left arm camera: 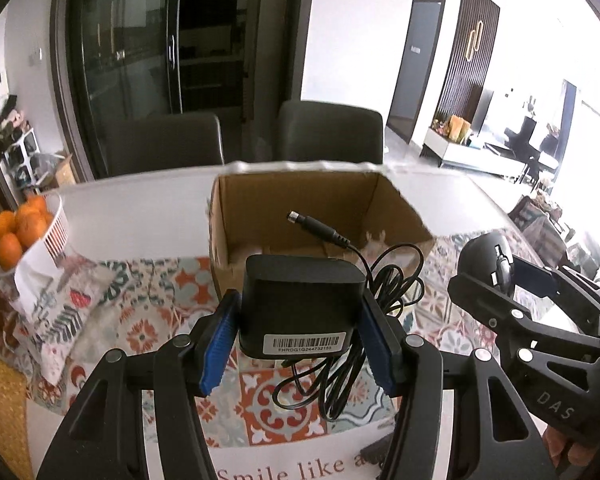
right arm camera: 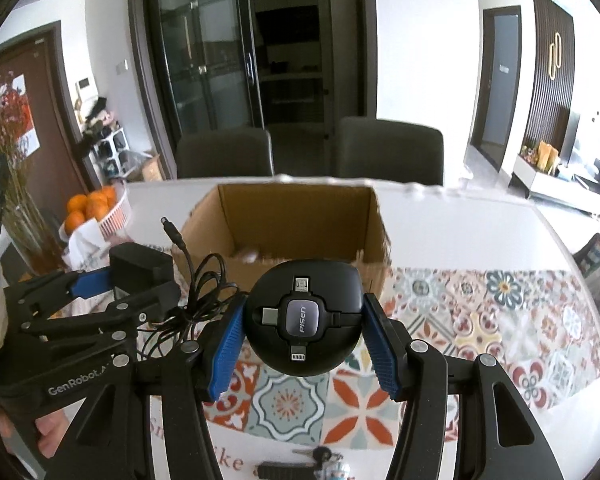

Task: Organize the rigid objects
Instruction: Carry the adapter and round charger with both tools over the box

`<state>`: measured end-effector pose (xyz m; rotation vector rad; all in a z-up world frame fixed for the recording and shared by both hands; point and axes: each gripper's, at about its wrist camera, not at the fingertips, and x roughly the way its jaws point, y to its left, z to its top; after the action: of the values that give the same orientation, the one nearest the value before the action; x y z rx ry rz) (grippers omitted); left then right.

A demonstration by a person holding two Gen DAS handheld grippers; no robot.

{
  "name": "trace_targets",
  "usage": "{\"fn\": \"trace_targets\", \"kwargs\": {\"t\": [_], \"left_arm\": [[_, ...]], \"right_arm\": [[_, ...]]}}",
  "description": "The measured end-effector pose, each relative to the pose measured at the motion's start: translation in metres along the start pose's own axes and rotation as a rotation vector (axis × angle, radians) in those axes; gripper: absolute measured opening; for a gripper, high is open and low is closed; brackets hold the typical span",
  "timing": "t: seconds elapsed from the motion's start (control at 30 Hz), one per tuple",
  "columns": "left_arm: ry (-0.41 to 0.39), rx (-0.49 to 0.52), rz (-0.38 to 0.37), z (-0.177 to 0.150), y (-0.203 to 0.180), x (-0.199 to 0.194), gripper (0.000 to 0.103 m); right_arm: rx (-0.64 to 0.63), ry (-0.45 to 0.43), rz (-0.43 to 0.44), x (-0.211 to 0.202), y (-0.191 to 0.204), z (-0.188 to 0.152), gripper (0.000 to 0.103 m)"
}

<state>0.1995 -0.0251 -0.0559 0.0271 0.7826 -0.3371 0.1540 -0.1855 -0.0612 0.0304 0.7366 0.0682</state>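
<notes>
Both grippers are loaded and held above the patterned mat: the left gripper (left arm camera: 296, 344) clamps a black power adapter (left arm camera: 300, 304) with its cable (left arm camera: 340, 376) dangling, the right gripper (right arm camera: 303, 344) a round black cable hub (right arm camera: 303, 316). Open cardboard box (right arm camera: 296, 220) waits at twelve o'clock, so carrying is the step in hand. Next comes reaching over its near rim and releasing, minding the trailing cable.

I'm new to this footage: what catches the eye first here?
Each gripper clamps a black gadget above the patterned tablecloth: the left gripper a power adapter trailing its cable, the right gripper a round multi-plug charger. Just beyond them stands an open cardboard box.
</notes>
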Motion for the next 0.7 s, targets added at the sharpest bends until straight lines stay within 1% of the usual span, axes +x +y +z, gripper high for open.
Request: {"fn": "trace_targets", "kwargs": {"t": [0.17, 0.43, 0.6, 0.7], "left_arm": [[-0.032, 0.003, 0.013, 0.02, 0.0, 0.0, 0.057], [-0.032, -0.012, 0.006, 0.051, 0.003, 0.021, 0.057], [-0.02, -0.01, 0.014, 0.07, 0.005, 0.039, 0.057], [-0.003, -0.017, 0.019, 0.077, 0.007, 0.049, 0.057]], "right_arm": [[0.002, -0.033, 0.003, 0.0, -0.004, 0.018, 0.057], [0.002, -0.058, -0.002, 0.014, -0.009, 0.047, 0.057], [0.001, -0.05, -0.011, 0.028, -0.012, 0.065, 0.057], [-0.005, -0.029, -0.008, 0.042, -0.016, 0.076, 0.057]]}}
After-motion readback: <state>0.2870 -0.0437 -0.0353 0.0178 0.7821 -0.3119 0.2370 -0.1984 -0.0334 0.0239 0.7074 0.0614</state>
